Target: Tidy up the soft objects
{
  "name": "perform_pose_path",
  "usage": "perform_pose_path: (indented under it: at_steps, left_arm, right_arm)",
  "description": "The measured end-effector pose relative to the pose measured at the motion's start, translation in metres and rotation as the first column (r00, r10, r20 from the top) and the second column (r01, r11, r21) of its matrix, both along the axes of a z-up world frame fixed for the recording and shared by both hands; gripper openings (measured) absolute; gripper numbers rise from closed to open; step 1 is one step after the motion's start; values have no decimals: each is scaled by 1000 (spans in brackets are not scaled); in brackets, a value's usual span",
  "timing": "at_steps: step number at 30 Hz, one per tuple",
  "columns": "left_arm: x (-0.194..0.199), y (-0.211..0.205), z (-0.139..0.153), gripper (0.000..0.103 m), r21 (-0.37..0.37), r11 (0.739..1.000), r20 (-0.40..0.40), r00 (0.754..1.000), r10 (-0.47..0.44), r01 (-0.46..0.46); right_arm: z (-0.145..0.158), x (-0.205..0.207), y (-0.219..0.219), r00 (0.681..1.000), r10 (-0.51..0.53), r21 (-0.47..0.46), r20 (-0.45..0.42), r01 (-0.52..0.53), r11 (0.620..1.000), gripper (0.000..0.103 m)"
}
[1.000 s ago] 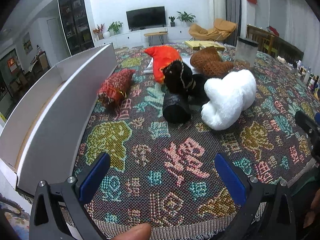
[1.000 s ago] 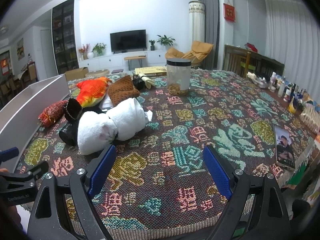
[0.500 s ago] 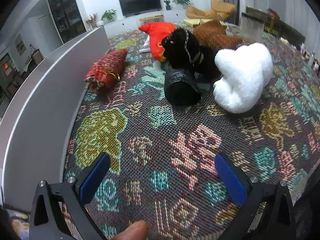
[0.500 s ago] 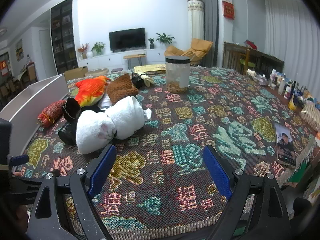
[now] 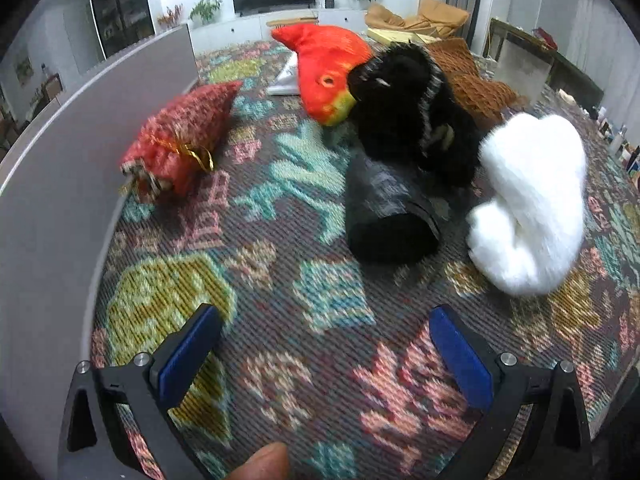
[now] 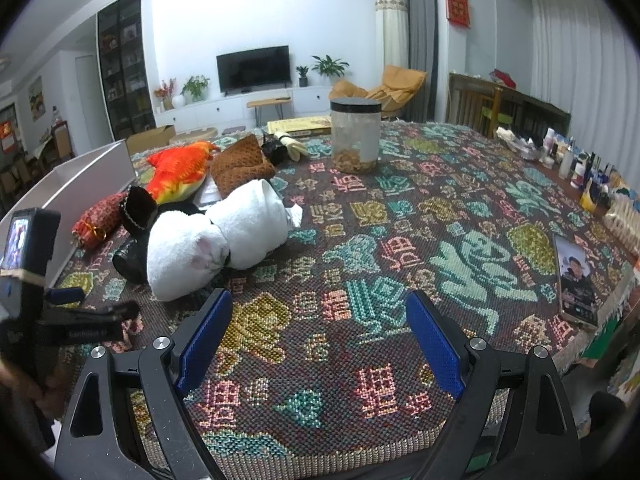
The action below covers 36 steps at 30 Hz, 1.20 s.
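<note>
Both tongs gape wide, empty; pinch the black cylinder pouch (image 5: 388,216) mid-body with your left tongs (image 5: 324,344): likely light and squashy.

Both low, facing forward — sharing white plush (image 5: 528,204).

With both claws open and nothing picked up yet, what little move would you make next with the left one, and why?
Probably ease the left claw forward toward the black rolled pouch: its jaws are open and empty, and that pouch lies nearest ahead, beside the white plush toy.
</note>
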<state>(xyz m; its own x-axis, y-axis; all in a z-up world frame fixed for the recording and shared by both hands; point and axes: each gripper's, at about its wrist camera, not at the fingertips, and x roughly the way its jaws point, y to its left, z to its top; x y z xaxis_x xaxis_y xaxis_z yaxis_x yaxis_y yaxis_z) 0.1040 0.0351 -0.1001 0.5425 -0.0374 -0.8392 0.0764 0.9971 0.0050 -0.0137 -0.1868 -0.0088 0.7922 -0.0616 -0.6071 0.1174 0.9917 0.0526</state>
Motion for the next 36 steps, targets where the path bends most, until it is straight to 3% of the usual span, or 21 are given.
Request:
perform_pose_path:
  at_steps: [7, 12, 17, 20, 27, 30, 33, 35, 36]
  left_arm:
    - [9, 5, -2, 103, -15, 996, 46, 996, -82, 83]
    - [3, 6, -2, 103, -12, 994, 35, 993, -110, 111]
    - [-2, 13, -1, 103, -20, 976, 40, 975, -218, 219]
    - [-5, 15, -1, 103, -22, 975, 51, 975, -218, 220]
    - [-4, 13, -2, 103, -23, 978, 58, 977, -204, 206]
    - [-4, 13, -2, 103, -22, 978, 58, 977, -204, 205]
    - [-2, 13, -2, 103, -23, 978, 58, 977, -203, 205]
    - [-2, 13, -2, 103, -22, 979, 59, 977, -203, 204]
    - [-6, 14, -2, 103, -24, 979, 59, 978, -202, 204]
  right_arm:
    - [-5, 5, -2, 999, -2, 8, -34, 2, 1000, 90]
    - [-7, 6, -5, 999, -1, 20, -48, 2, 1000, 90]
    - [-10, 8, -8, 998, -3, 39, -60, 5, 999, 90]
    - [-11, 12, -2, 997, 11, 20, -78, -10, 1000, 90]
    - [-7, 55, 52, 971, 205, 75, -119, -197, 978, 90]
    - [-20, 92, 74, 945, 267, 105, -187, -251, 962, 90]
    - [-34, 117, 61, 955, 186, 51, -231, -179, 983, 90]
    - [-29, 120, 16, 984, -38, -31, -175, 33, 999, 90]
    - [-27, 122, -4, 978, -127, -53, -168, 119, 991, 90]
